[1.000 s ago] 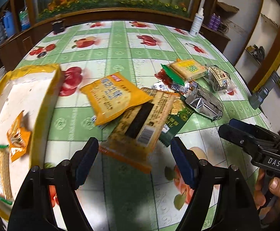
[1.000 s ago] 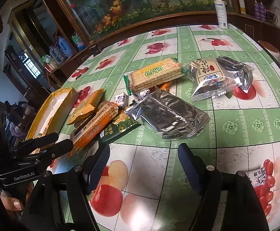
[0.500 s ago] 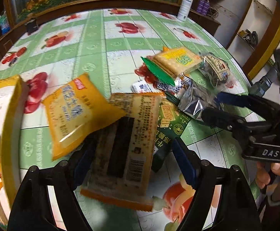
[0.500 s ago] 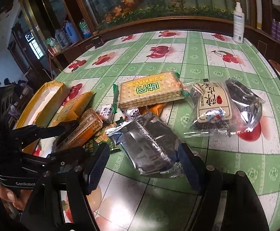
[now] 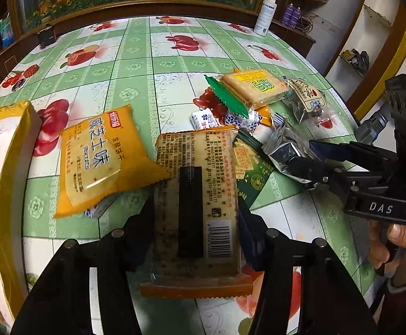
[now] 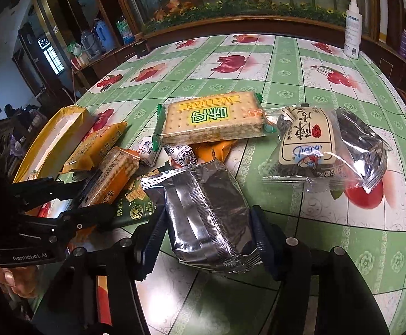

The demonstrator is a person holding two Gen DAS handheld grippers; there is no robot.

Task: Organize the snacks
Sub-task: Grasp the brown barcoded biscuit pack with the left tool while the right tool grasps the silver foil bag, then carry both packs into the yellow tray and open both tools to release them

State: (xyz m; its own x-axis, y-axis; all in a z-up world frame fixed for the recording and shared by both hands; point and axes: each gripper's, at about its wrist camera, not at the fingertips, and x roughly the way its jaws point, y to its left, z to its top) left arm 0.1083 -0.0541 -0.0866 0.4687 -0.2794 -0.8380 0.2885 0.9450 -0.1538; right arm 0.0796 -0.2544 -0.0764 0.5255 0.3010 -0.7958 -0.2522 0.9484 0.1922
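A pile of snack packets lies on the green fruit-print table. My left gripper (image 5: 194,223) is shut on the sides of an orange cracker pack (image 5: 196,203) with a barcode. It also shows in the right wrist view (image 6: 110,176). My right gripper (image 6: 208,234) is shut on the sides of a silver foil packet (image 6: 205,217), also seen in the left wrist view (image 5: 286,150). A yellow biscuit packet (image 5: 99,159) lies left of the orange pack. A yellow box (image 5: 10,167) with several snacks inside stands at the far left.
A Weidan cracker pack (image 6: 217,120), a clear seaweed-snack bag (image 6: 309,142), a dark green packet (image 6: 136,203) and small wrapped candies (image 6: 180,153) lie in the pile. A white spray bottle (image 6: 352,28) stands at the table's far edge.
Both grippers moved forward into the pile and closed: the left onto the orange cracker pack, the right onto the silver foil packet.
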